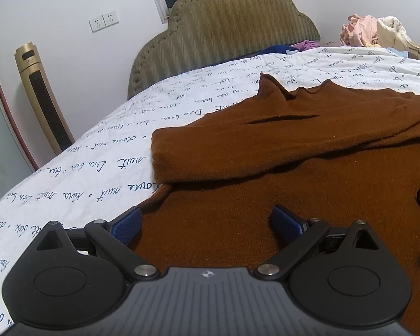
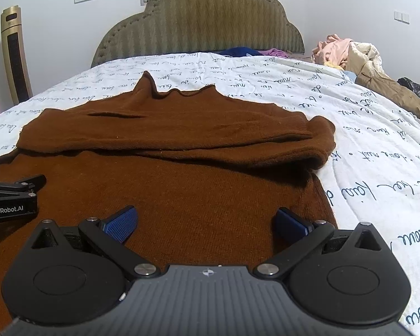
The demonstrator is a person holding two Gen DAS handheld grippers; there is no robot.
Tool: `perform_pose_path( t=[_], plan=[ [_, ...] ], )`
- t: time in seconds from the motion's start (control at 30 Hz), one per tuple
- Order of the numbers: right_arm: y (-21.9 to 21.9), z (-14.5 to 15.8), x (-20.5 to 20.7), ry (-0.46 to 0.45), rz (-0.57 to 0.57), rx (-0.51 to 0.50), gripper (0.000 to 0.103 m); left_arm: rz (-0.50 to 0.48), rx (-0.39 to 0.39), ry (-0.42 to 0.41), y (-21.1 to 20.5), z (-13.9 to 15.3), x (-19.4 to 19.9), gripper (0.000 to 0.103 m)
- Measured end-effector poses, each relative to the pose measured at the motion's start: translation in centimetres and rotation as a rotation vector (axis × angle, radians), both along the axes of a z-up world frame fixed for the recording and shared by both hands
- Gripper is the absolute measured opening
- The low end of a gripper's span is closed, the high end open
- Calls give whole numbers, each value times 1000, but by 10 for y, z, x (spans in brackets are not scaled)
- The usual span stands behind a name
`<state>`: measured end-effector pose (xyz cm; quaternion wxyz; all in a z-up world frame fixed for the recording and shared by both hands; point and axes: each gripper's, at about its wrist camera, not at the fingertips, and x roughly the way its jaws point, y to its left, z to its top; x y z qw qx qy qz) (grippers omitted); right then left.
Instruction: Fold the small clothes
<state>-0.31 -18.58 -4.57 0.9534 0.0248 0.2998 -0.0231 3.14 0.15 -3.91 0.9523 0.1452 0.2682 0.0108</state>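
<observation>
Both hand-held grippers, left (image 1: 207, 225) and right (image 2: 205, 221), hover with blue pads spread wide, holding nothing, over the near hem of my rust-brown knitted sweater (image 2: 181, 184). It lies on the white script-printed bed quilt (image 2: 364, 128), long axis running away toward the upper frame, sleeves folded across. Neither is nearer. At the right view's left edge I read "GenRobot.AI" (image 2: 5, 210); the quilt script isn't clearly legible.
</observation>
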Motion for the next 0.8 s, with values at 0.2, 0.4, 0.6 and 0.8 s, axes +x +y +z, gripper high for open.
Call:
perform_pose_path(
  t=[0.2, 0.4, 0.6, 0.8],
  plan=[
    [1, 0, 0, 0, -1, -4, 103, -1, -20, 11, 3, 1, 1, 100],
    [1, 0, -1, -2, 0, -13, 103, 0, -24, 15, 3, 1, 1, 100],
    [3, 0, -6, -10, -8, -24, 103, 17, -51, 49, 5, 2, 1, 100],
    [2, 0, -13, -8, -10, -14, 103, 35, -135, 88, 14, 2, -3, 100]
  ],
)
